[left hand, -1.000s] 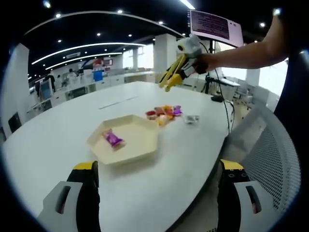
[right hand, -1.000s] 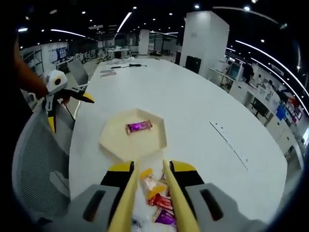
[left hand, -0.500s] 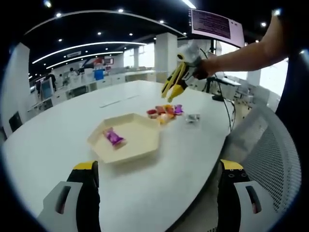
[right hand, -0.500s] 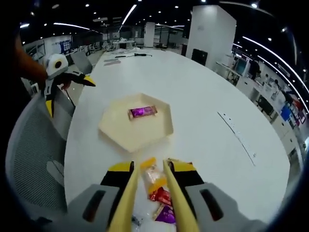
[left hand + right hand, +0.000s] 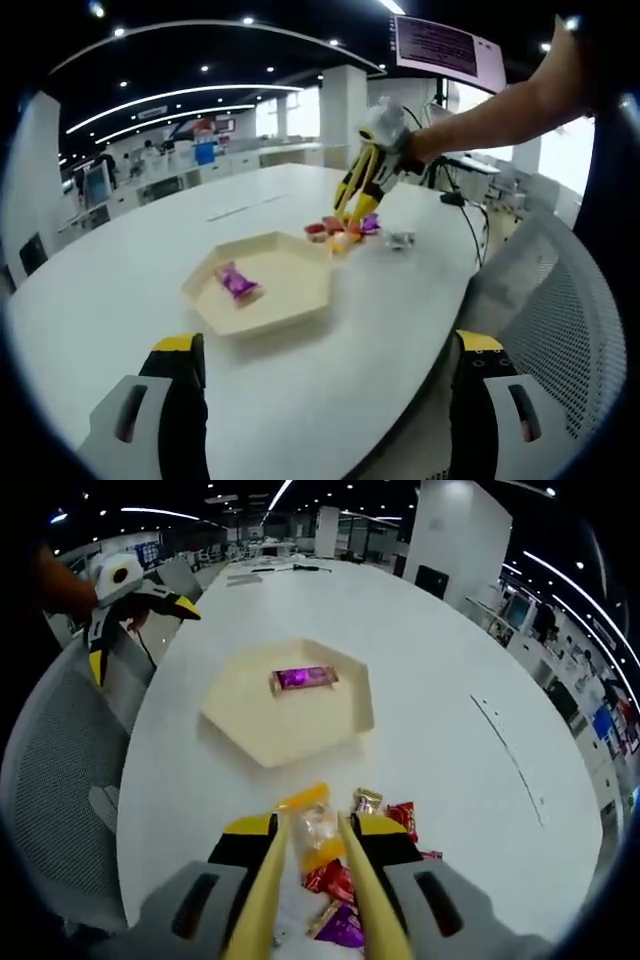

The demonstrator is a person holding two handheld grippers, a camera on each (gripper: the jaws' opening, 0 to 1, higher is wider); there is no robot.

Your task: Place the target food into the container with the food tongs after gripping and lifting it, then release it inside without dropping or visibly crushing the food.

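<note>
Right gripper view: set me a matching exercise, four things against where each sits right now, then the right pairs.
Things:
1. purple-wrapped candy
2. yellow-wrapped snack
3. food tongs
4. left gripper

Places:
A. above the mesh chair, off the table's edge
B. between the two tong arms, near their tips
C. inside the hexagonal tray
D. clamped in the right gripper, reaching over the candy pile

Pairs: 1-C, 2-B, 3-D, 4-A
</note>
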